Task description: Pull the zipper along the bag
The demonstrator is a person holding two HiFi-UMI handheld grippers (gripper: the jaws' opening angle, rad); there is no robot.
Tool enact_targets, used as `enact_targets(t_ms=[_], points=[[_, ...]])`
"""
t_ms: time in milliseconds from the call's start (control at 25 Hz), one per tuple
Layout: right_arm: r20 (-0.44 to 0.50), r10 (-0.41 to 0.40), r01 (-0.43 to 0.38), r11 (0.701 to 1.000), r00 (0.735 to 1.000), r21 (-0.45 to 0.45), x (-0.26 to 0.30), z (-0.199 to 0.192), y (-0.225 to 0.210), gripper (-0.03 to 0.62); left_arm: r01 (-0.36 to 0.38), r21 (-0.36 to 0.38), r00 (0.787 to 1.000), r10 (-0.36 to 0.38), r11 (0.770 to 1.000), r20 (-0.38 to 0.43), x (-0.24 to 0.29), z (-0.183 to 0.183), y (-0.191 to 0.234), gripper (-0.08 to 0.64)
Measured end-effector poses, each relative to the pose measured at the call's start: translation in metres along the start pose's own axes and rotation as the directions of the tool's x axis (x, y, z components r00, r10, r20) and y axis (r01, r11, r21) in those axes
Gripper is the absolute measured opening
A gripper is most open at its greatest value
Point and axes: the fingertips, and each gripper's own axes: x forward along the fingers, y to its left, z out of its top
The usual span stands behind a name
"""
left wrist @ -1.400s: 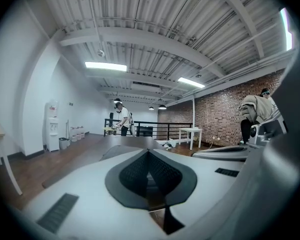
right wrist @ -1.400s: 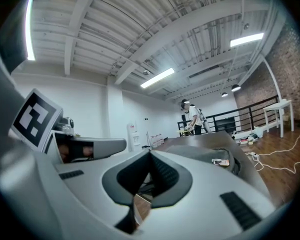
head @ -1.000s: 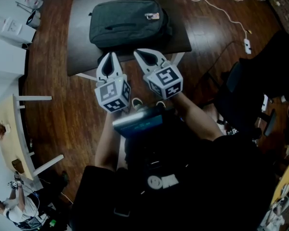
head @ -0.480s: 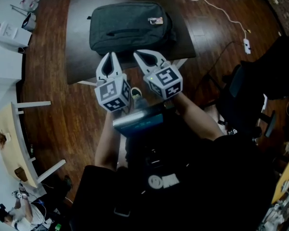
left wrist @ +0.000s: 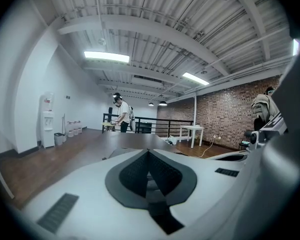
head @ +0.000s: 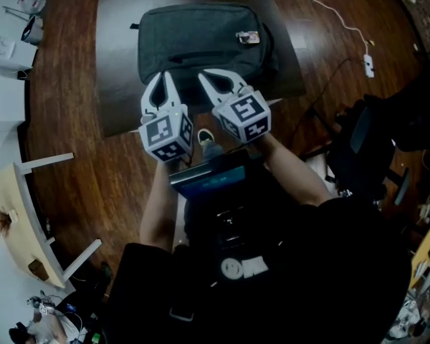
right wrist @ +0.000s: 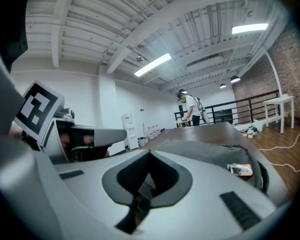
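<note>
Dark table [head: 122,84] | bag [head: 201,38]: one | grippers: two | left gripper [head: 160,76] closed, empty | right gripper [head: 206,76] closed, empty

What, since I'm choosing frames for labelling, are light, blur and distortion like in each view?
Head view: dim overall, the dark bag barely stands out from the dark table, and straight edges bend near the borders. Left gripper view: fisheye with black corners, a bright ceiling lamp, and close jaws that look slightly soft. Right gripper view: same bend, a glaring strip light, and the bag is readable.

I record a dark grey fabric bag [head: 201,38] bearing a small orange tag [head: 247,37]. The white left gripper [head: 160,81] and white right gripper [head: 216,77] carry black-and-white square-patterned cubes [head: 165,136].
</note>
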Motion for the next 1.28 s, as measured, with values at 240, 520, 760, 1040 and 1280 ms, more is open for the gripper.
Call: enact_targets(t_ms=[240,520,760,1040,1280], points=[[-0.080,0.000,-0.001,1.000,0.997,-0.008,0.051,-0.008,-0.009,0.028,0.012,-0.021,1.000,-0.012,1.000,-0.027,0.041,-0.001,0.036,0.002],[-0.191,0.001,-0.003,1.000,0.982,-0.010,0.101,-0.023,-0.013,0.101,0.027,-0.038,0.998,-0.029,0.999,-0.056,0.076,-0.003,0.072,0.002],[-0.419,-0.065,-0.016,0.982,0.906,-0.187,0.127,-0.071,-0.019,0.196,0.043,-0.076,0.995,-0.050,0.996,-0.090,0.097,-0.017,0.092,0.002],[-0.514,-0.162,-0.142,0.854,0.842,-0.501,0.143,-0.092,-0.015,0.169,0.074,-0.097,0.990,-0.085,0.992,-0.113,0.109,-0.025,0.100,0.002],[-0.615,-0.109,-0.250,0.848,0.781,-0.468,0.144,-0.088,-0.008,0.112,0.072,-0.103,0.989,-0.084,0.992,-0.119,0.114,-0.028,0.102,0.002]])
